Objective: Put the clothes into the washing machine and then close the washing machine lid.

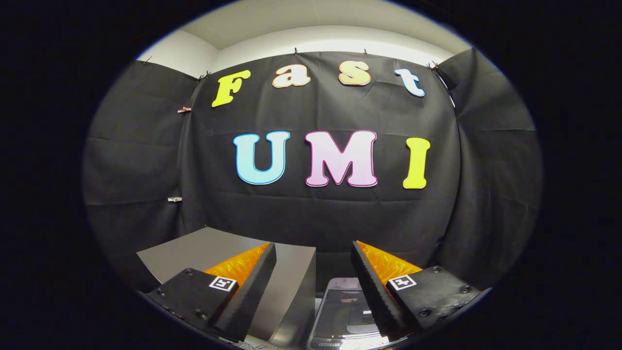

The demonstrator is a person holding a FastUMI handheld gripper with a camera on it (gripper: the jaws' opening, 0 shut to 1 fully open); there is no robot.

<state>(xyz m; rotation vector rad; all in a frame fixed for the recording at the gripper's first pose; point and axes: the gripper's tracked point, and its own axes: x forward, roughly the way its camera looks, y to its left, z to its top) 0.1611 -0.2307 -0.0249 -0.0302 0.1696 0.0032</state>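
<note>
While held level toward the booth wall, gripper (314, 253) spread wide, grasping nothing, washing machine lid (347, 311) below.

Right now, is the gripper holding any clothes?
No, the gripper is open, with nothing between its fingers; a grey box lies beyond them.

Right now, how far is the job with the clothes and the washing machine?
Nothing looks done yet. The gripper is open and holds nothing, its fingers pointing at the black cloth wall. A grey box and a dark glossy panel lie below them. Picking up clothes, loading and closing the lid all remain.
</note>
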